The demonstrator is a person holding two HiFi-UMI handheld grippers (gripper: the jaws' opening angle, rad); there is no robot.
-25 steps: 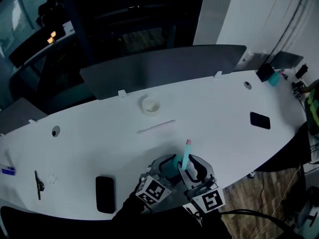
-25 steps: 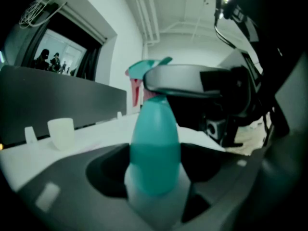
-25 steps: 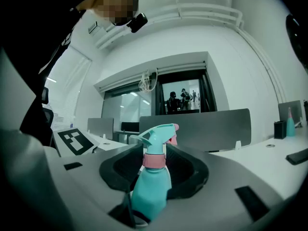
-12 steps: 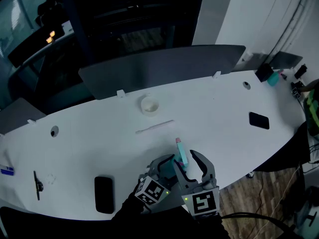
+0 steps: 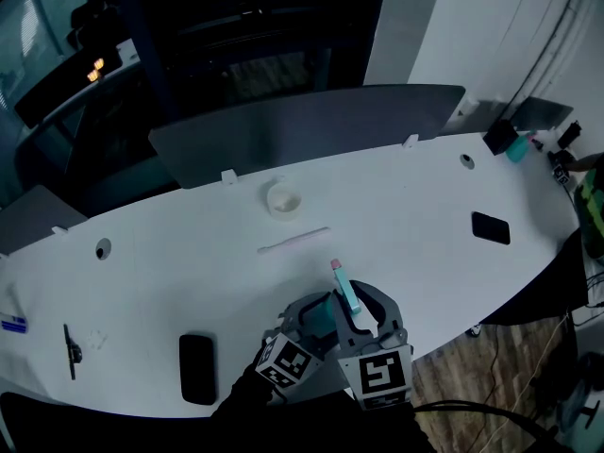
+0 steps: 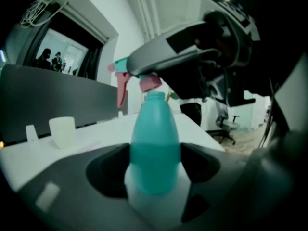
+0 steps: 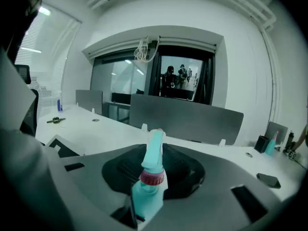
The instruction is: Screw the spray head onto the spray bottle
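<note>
A teal spray bottle [image 5: 324, 321] stands upright at the table's near edge, and my left gripper [image 5: 319, 317] is shut on its body [image 6: 154, 148]. The teal spray head [image 5: 345, 293] sits on the bottle's neck, its pink tip pointing away to the upper left. My right gripper [image 5: 364, 311] has just been closing with the spray head between its jaws, and it now grips the head. In the right gripper view the head [image 7: 155, 153] rises between the jaws above its pink collar [image 7: 153, 178]. The left gripper view shows that collar [image 6: 150, 83] under the right gripper.
A white cup [image 5: 284, 199] and a thin white stick [image 5: 294, 242] lie farther back on the white table [image 5: 170, 272]. One black phone [image 5: 197, 368] lies at the near left, another [image 5: 491, 227] at the right. A grey divider panel [image 5: 302, 130] lines the far edge.
The spray head's tip swung from upper right to upper left. My right gripper opened wide half a second ago, turned, and has closed on the head again. The left gripper stayed still.
</note>
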